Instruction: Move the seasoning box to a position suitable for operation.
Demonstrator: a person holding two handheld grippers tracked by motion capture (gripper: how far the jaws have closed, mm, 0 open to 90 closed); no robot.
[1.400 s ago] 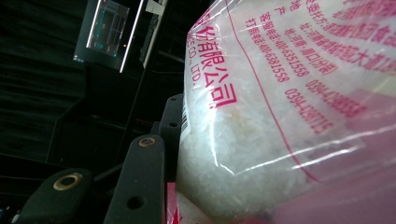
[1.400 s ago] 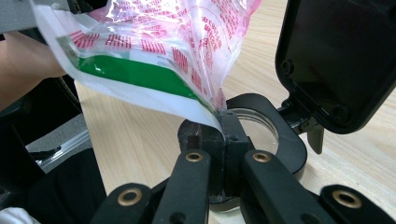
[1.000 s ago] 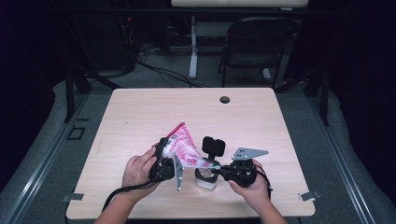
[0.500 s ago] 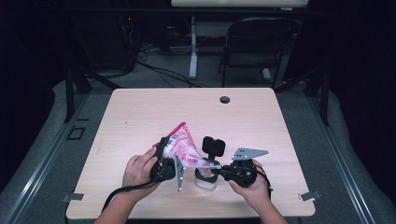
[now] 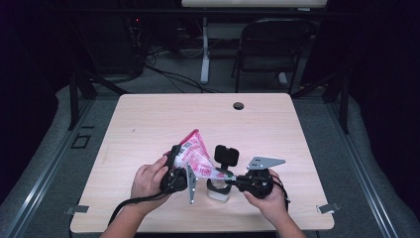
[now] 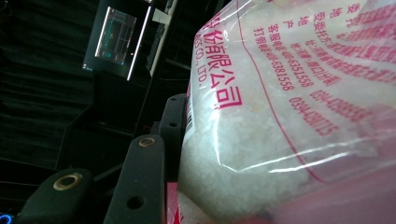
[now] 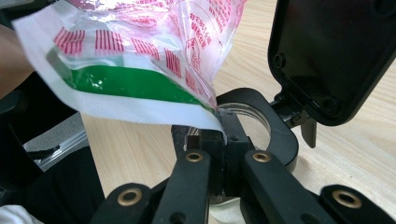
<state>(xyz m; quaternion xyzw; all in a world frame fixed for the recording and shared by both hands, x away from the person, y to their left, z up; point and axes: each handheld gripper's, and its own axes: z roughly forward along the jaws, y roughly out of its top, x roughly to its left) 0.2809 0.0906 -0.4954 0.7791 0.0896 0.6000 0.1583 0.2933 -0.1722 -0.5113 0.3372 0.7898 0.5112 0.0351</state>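
A clear plastic bag point(image 5: 197, 157) with red print and white granules inside hangs tilted over the table's front middle. My left gripper point(image 5: 179, 171) is shut on the bag's fuller end; in the left gripper view the bag point(image 6: 289, 116) presses against one black finger point(image 6: 140, 184). My right gripper point(image 5: 232, 177) is shut on the bag's lower corner point(image 7: 205, 114), its jaws point(image 7: 223, 149) closed together on the white and green seam. Right under that corner stands a small clear jar point(image 5: 218, 192) with its black flip lid point(image 5: 226, 155) raised; the jar's black rim point(image 7: 280, 133) and lid point(image 7: 331, 56) are close up.
The light wooden table point(image 5: 148, 124) has a round cable hole point(image 5: 238, 105) at the back. A folding chair point(image 5: 270, 49) and cables stand on the floor beyond it. Both hands rest near the table's front edge.
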